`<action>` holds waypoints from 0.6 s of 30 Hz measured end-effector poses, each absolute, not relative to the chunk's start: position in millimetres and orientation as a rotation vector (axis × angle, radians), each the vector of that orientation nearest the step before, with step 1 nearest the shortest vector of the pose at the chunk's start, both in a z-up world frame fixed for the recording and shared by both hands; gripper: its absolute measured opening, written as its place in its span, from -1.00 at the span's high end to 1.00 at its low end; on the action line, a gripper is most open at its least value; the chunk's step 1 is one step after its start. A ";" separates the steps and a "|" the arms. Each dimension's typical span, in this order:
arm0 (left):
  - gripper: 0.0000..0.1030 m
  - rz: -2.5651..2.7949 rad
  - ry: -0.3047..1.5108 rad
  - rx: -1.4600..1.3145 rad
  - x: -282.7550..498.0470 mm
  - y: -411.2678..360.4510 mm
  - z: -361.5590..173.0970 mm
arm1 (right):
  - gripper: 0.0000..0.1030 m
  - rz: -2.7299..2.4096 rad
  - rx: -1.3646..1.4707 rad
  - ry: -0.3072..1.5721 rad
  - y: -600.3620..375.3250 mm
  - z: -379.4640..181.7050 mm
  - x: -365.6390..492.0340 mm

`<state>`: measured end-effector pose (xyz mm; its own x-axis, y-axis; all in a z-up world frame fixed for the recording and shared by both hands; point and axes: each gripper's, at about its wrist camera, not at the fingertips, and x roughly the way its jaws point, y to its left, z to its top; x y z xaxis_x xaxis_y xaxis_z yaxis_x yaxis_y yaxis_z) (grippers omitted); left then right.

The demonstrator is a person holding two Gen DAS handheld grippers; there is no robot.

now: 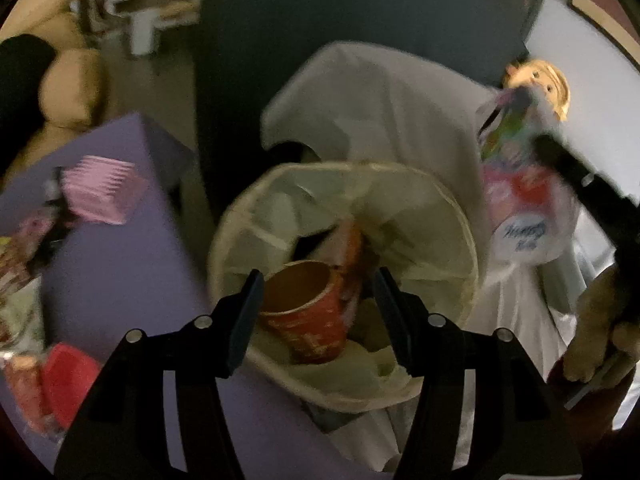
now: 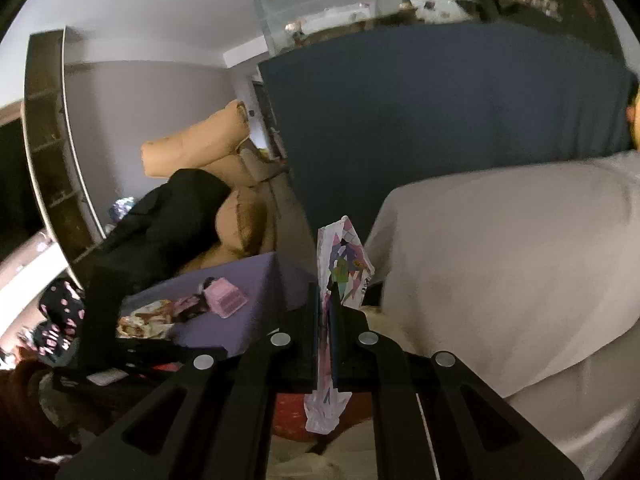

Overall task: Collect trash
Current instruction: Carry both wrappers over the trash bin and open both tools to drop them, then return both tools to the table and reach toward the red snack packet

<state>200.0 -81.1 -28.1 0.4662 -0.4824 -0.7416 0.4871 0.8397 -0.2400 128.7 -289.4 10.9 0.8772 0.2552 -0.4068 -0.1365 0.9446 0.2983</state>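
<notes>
Cup (image 1: 308, 312) in basket (image 1: 240, 216), beside table (image 1: 120, 272)

No legible text; only blurred blue script on the white plastic wrapper (image 1: 524, 236).

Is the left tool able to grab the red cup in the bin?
Probably yes. The left tool is open right above the red cup, which lies on top inside the bin with nothing covering it.

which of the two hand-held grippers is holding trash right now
The right hand-held gripper: it is shut on a colourful wrapper. The left hand-held gripper stands open over the bin, the red paper cup loose between its fingers.
</notes>
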 end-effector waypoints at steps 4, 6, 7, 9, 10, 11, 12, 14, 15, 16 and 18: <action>-0.08 -0.533 0.839 -0.006 184.8 -49.1 -17.6 | 0.88 0.219 0.313 0.483 -277.3 -8.1 139.4; -0.08 -0.501 0.811 -0.005 178.1 -30.2 -15.0 | 0.88 0.202 0.324 0.504 -269.7 -19.8 145.4; -0.08 -0.490 0.803 -0.007 175.7 -23.9 -14.7 | 0.88 0.197 0.335 0.515 -267.4 -25.3 147.9; -0.08 -0.453 0.784 -0.019 171.4 -2.8 -14.3 | 0.88 0.187 0.356 0.543 -263.4 -36.4 153.0; -0.09 -0.435 0.779 -0.026 168.6 7.2 -14.5 | 0.88 0.181 0.359 0.555 -261.9 -40.6 155.2; -0.09 -0.408 0.775 -0.040 167.6 21.3 -15.5 | 0.88 0.172 0.358 0.573 -259.5 -45.8 157.9; -0.09 -0.390 0.774 -0.055 166.9 32.4 -16.8 | 0.88 0.165 0.355 0.590 -257.6 -50.3 160.2; -0.10 -0.357 0.775 -0.095 165.0 55.8 -19.6 | 0.88 0.151 0.341 0.616 -252.8 -55.8 163.5; -0.10 -0.344 0.776 -0.112 163.8 65.8 -20.9 | 0.88 0.143 0.328 0.625 -250.2 -58.4 164.7; -0.11 -0.328 0.775 -0.130 163.0 76.3 -22.7 | 0.87 0.135 0.316 0.633 -248.0 -60.3 166.2; -0.15 -0.297 0.762 -0.144 158.9 94.4 -26.2 | 0.85 0.108 0.287 0.658 -243.5 -64.1 170.2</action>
<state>158.9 94.4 -26.2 0.6841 -0.3160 -0.6573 0.2121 0.9485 -0.2352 170.2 -243.5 -64.1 0.7875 0.1889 -0.5866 -0.0085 0.9551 0.2963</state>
